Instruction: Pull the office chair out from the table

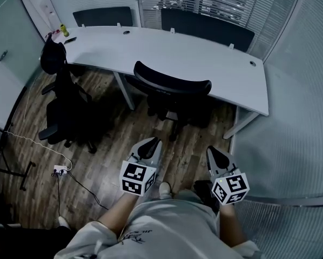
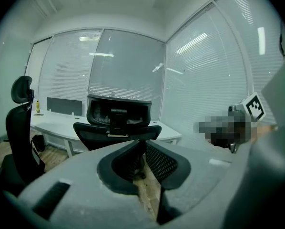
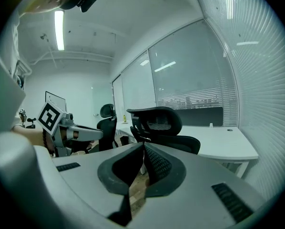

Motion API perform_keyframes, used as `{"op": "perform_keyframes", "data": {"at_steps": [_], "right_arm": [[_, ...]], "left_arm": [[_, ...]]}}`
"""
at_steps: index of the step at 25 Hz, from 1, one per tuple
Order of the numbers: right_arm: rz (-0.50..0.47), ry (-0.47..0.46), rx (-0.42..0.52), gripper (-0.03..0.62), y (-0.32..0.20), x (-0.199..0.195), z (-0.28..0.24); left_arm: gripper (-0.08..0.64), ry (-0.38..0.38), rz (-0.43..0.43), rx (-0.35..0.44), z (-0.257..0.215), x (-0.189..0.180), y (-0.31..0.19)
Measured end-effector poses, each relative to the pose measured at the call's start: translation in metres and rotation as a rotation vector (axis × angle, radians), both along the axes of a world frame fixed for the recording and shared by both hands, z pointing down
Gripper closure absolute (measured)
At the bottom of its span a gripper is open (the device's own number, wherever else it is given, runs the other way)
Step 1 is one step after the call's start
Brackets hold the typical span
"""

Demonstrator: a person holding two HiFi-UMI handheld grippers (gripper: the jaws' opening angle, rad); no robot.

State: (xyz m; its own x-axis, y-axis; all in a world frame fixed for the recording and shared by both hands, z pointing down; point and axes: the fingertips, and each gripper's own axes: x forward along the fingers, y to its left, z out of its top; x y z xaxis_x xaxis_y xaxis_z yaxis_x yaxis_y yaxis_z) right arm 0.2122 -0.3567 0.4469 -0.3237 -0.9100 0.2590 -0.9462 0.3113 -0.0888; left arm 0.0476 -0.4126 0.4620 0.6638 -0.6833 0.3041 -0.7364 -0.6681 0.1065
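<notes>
The black mesh office chair [image 1: 172,85] is tucked against the front edge of the curved white table [image 1: 204,63], its backrest facing me. It also shows straight ahead in the left gripper view [image 2: 117,123] and the right gripper view [image 3: 157,123]. My left gripper [image 1: 153,142] is held low in front of me, well short of the chair, its tips together with nothing between them [image 2: 145,143]. My right gripper [image 1: 213,150] is level with it at the right, shut and empty [image 3: 143,144]. Neither gripper touches the chair.
A second black chair [image 1: 61,99] with a headrest stands to the left on the wood floor. A white cable and plug [image 1: 59,170] lie at the left. Glass walls with blinds close the room at the back and right. A yellow bottle [image 1: 64,30] stands on the table's far left corner.
</notes>
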Motion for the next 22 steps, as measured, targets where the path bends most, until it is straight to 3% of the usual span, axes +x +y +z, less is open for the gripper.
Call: {"op": "perform_keyframes", "data": {"at_steps": [7, 17, 22], "right_arm": [[0.002, 0.037, 0.026, 0.583, -0.030, 0.015, -0.013], [-0.026, 0.070, 0.059, 0.581, -0.093, 0.045, -0.025], [-0.059, 0.084, 0.060, 0.537, -0.128, 0.059, -0.024]], "left_arm": [[0.481, 0.016, -0.026, -0.017, 0.002, 0.002, -0.028], [0.343, 0.027, -0.085, -0.013, -0.005, 0.017, -0.089], [0.276, 0.027, -0.107, -0.027, 0.001, 0.030, -0.120]]}}
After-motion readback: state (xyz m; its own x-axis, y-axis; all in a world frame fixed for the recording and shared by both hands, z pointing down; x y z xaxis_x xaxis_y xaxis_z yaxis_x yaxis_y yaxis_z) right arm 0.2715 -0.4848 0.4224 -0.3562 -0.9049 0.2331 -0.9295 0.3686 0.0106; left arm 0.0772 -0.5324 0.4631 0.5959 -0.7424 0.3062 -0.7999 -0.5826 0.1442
